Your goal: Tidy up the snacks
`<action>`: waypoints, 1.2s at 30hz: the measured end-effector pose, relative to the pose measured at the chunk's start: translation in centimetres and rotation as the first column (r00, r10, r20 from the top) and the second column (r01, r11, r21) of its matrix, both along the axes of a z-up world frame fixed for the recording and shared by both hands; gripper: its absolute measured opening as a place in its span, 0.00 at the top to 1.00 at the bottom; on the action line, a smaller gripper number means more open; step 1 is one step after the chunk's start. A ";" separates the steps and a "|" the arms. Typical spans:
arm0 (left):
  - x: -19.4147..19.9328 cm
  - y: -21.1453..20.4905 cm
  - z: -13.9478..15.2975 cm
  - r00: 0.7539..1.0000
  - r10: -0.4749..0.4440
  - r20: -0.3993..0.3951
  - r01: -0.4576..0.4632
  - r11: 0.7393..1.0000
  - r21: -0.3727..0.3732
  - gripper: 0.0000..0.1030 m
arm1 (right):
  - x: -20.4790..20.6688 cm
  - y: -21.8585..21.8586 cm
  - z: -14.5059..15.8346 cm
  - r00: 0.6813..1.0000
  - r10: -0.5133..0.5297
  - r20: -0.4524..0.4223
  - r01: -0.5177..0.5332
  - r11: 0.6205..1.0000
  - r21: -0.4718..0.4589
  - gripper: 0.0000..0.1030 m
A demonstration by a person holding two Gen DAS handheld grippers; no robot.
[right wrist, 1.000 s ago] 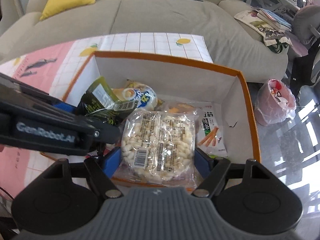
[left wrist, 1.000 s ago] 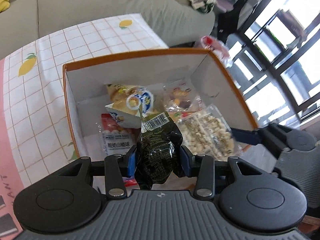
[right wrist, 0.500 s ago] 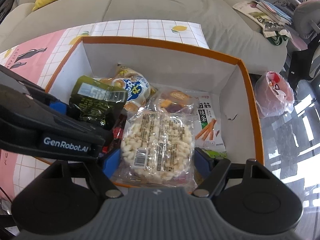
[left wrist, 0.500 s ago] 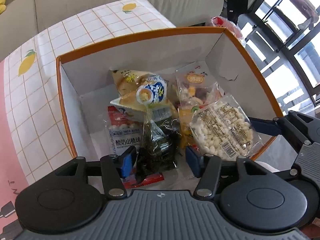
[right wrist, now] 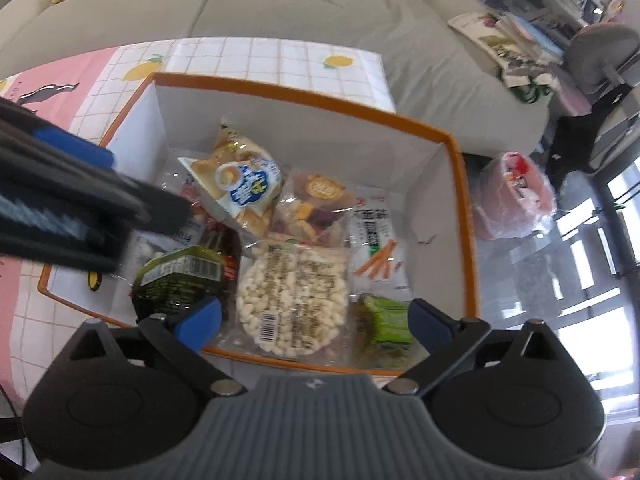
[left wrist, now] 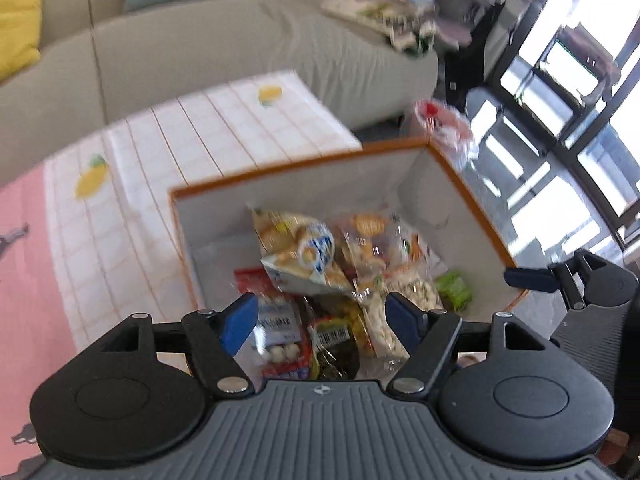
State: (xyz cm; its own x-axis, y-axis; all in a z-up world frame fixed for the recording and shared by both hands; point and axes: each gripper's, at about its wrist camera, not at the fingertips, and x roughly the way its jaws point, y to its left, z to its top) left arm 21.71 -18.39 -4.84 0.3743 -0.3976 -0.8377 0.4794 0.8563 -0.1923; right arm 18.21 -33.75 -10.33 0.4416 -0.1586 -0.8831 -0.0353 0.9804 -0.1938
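Observation:
A white box with an orange rim [right wrist: 304,96] [left wrist: 296,168] holds several snack packs. My left gripper [left wrist: 320,316] hangs above its near left part, jaws opening, with nothing between the pads. The dark green pack [left wrist: 334,344] [right wrist: 176,284] lies in the box beneath it. Over the box's near edge my right gripper [right wrist: 314,318] also has its jaws opening. The clear puffed-rice pack [right wrist: 292,300] [left wrist: 404,308] lies flat in the box between its fingers, and the pads do not touch it. A yellow-and-blue bag [right wrist: 240,180] lies further back.
A lemon-print tablecloth [right wrist: 280,60] covers the table under the box, with a pink mat [left wrist: 24,280] to the left. A grey sofa [right wrist: 300,8] stands behind. A pink plastic bag [right wrist: 516,200] sits on the floor to the right. A green packet [right wrist: 384,320] lies in the box's near right corner.
The left gripper let go of the dark green pack, opened wide and rose. The right gripper opened and released the puffed-rice pack, which now lies in the box.

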 end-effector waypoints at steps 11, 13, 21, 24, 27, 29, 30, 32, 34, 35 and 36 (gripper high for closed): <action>-4.7 3.9 6.0 0.964 0.066 0.259 -0.069 0.998 0.000 0.17 | -3.5 0.7 4.3 0.992 -0.054 0.110 0.055 0.998 -0.007 0.03; -5.6 4.8 6.4 0.954 0.081 0.287 -0.082 0.997 -0.006 0.17 | -4.5 1.3 5.3 0.985 -0.069 0.160 0.069 0.998 0.003 0.03; -10.5 8.7 7.0 0.894 0.166 0.416 -0.170 0.985 -0.029 0.17 | -9.6 4.4 7.9 0.926 -0.124 0.358 0.096 0.991 0.095 0.03; -12.2 10.3 7.0 0.865 0.203 0.458 -0.210 0.977 -0.037 0.17 | -11.7 6.0 8.4 0.899 -0.115 0.422 0.086 0.992 0.087 0.03; -13.9 11.6 7.2 0.835 0.235 0.498 -0.253 0.967 -0.034 0.17 | -13.6 7.5 8.7 0.875 -0.102 0.473 0.065 0.994 0.093 0.03; -15.1 12.2 7.4 0.805 0.261 0.533 -0.286 0.957 -0.036 0.16 | -14.7 8.4 9.0 0.859 -0.105 0.502 0.057 0.992 0.110 0.03; -15.8 12.6 7.5 0.789 0.273 0.551 -0.303 0.952 -0.037 0.14 | -15.3 8.8 9.2 0.851 -0.109 0.513 0.056 0.991 0.118 0.03; -17.1 12.9 7.6 0.756 0.294 0.585 -0.340 0.940 -0.033 0.13 | -16.5 9.5 9.5 0.835 -0.114 0.538 0.051 0.990 0.130 0.03; -18.2 13.3 7.5 0.740 0.300 0.602 -0.358 0.933 -0.024 0.12 | -17.4 10.2 9.7 0.827 -0.121 0.549 0.056 0.989 0.134 0.03; -18.7 13.5 7.4 0.735 0.303 0.607 -0.366 0.930 -0.023 0.12 | -17.9 10.6 9.7 0.825 -0.120 0.553 0.053 0.989 0.137 0.03; -19.1 13.6 7.4 0.731 0.308 0.609 -0.371 0.928 -0.025 0.12 | -18.4 10.9 9.7 0.823 -0.119 0.555 0.049 0.989 0.140 0.03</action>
